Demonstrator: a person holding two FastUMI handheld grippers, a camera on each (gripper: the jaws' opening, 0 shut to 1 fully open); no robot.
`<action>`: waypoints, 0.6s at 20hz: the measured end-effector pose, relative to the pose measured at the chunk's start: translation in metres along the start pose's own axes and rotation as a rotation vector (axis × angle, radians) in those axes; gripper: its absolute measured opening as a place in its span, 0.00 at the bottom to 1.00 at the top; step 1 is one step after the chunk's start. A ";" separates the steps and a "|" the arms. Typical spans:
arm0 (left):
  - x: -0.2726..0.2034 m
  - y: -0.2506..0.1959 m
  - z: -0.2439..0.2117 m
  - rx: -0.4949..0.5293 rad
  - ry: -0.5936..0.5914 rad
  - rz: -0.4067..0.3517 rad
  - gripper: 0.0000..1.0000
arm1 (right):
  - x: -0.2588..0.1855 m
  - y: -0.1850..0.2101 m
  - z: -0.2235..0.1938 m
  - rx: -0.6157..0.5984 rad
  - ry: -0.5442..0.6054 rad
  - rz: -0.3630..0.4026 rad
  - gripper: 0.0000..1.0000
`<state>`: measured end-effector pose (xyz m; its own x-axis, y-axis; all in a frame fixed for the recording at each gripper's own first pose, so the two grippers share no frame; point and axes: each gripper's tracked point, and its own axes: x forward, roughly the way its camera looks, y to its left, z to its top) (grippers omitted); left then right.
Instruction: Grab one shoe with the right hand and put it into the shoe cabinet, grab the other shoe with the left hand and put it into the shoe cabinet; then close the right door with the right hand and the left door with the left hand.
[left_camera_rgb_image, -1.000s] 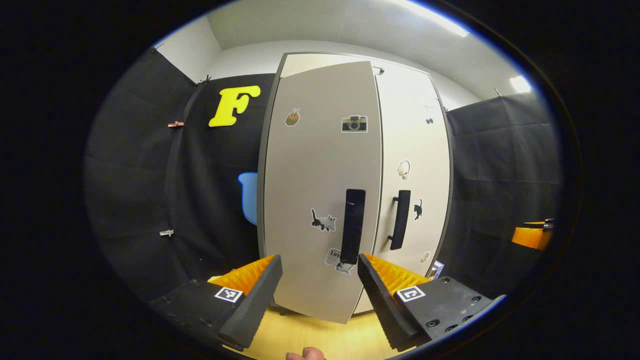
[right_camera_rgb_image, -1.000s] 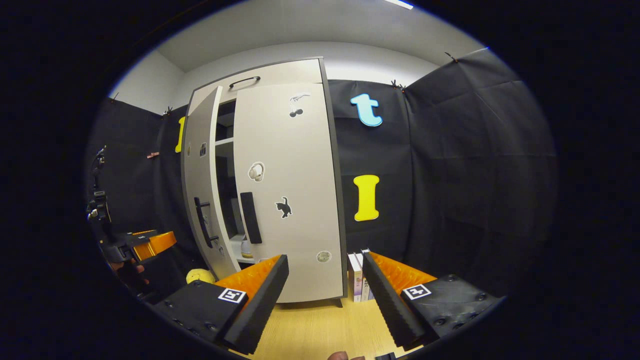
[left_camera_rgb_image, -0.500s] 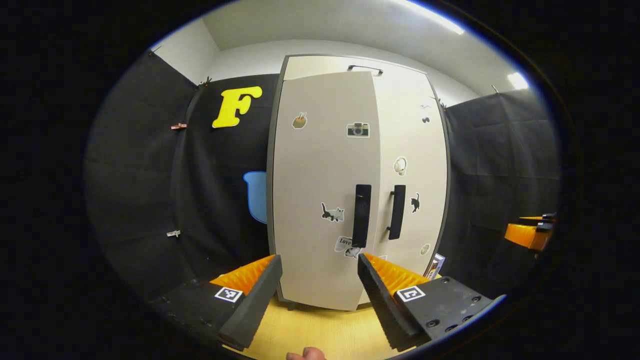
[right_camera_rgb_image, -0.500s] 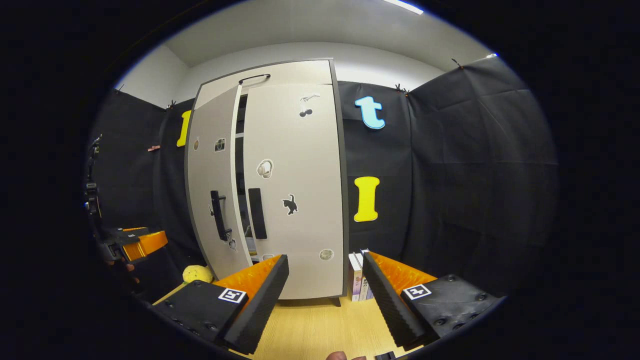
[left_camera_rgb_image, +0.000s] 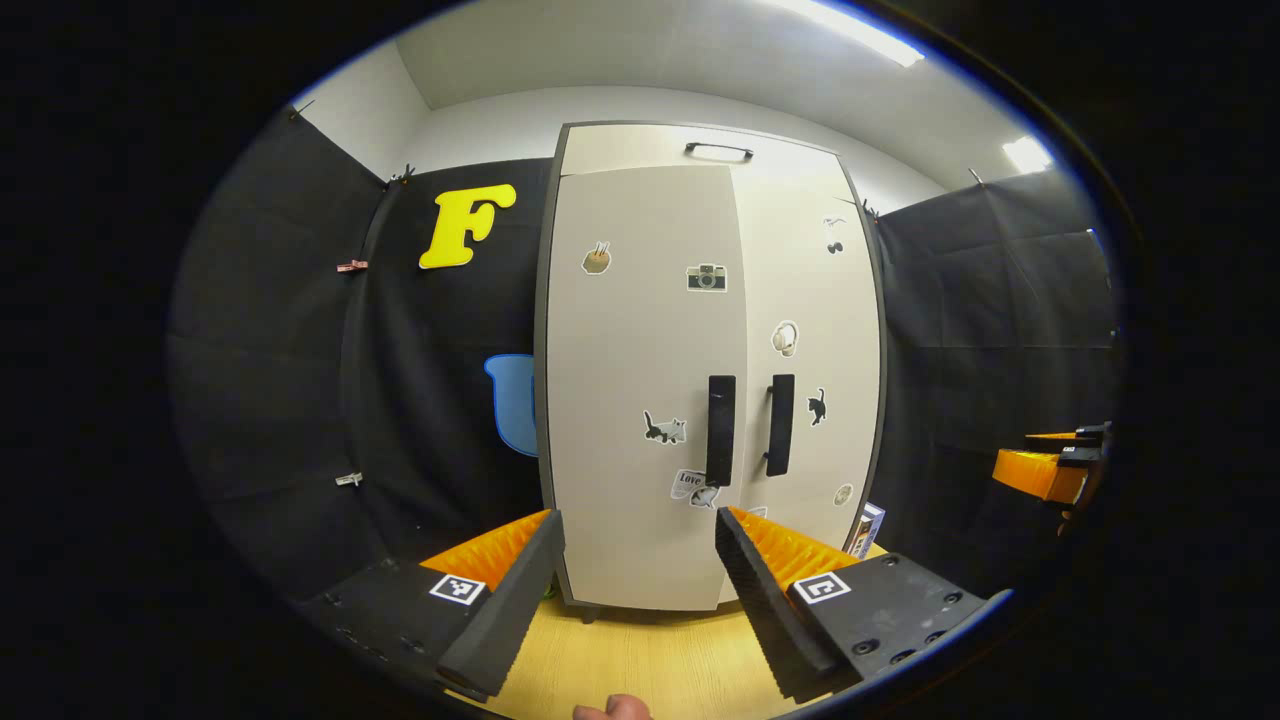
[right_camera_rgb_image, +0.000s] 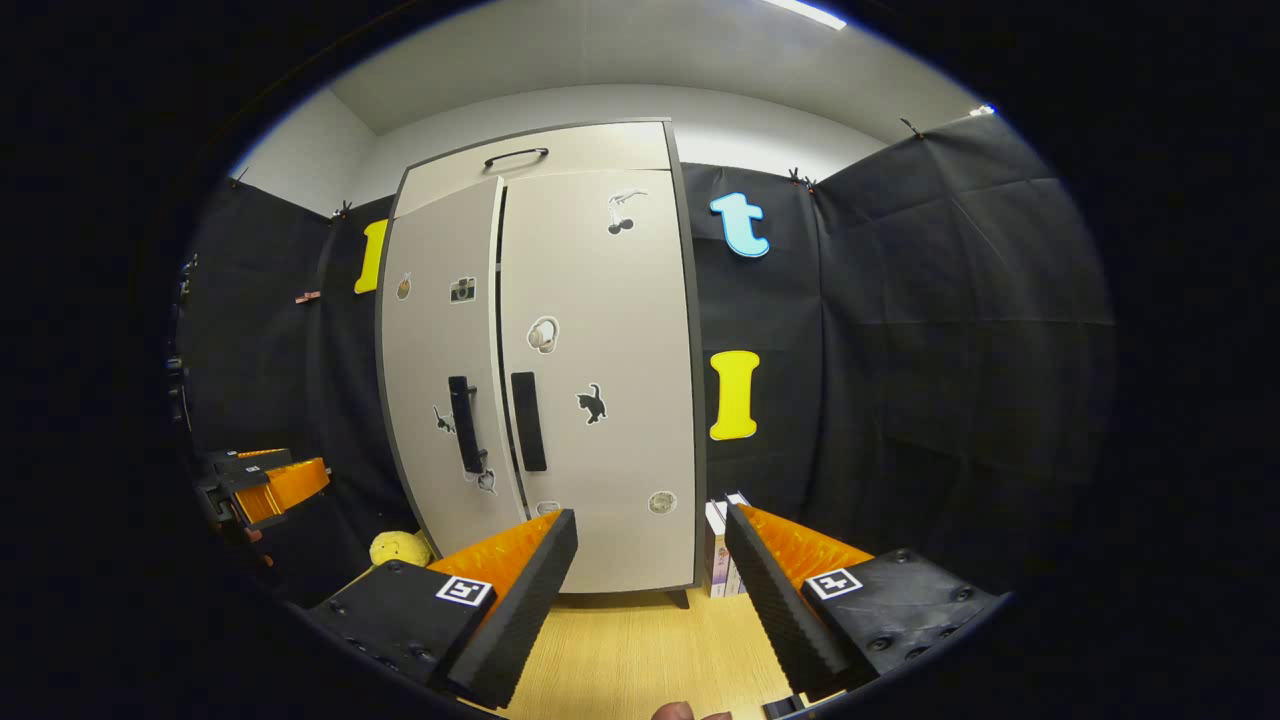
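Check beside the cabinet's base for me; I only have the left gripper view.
Observer: The right gripper view shows a yellow soft toy sitting low, just left of the cabinet.
Operator: Report the left gripper from that side.
Observer: The left gripper hangs well left of the cabinet, apart from both doors.
Operator: Report the right side.
Observer: Several books stand upright against the cabinet's right side.

- The shoe cabinet (right_camera_rgb_image: 545, 370) stands mid-frame on the floor (right_camera_rgb_image: 640, 650) against the booth wall.
- Books (right_camera_rgb_image: 718, 560) stand just right of its foot.
- A soft toy (right_camera_rgb_image: 400, 548) lies lower left of it.
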<state>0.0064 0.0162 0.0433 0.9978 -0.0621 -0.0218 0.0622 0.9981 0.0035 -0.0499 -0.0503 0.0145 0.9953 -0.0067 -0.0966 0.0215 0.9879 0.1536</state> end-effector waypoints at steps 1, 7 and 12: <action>-0.001 0.000 -0.001 0.000 0.001 -0.001 0.95 | 0.000 0.001 0.000 -0.001 0.001 0.001 0.98; 0.001 0.001 0.001 0.001 -0.004 -0.002 0.95 | -0.001 0.004 0.000 -0.003 0.002 0.004 0.98; 0.004 0.002 0.000 0.001 -0.004 0.003 0.95 | 0.001 0.003 0.000 -0.001 0.003 0.004 0.98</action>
<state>0.0103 0.0183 0.0436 0.9981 -0.0596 -0.0178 0.0596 0.9982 0.0043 -0.0487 -0.0469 0.0150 0.9951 -0.0027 -0.0989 0.0179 0.9881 0.1528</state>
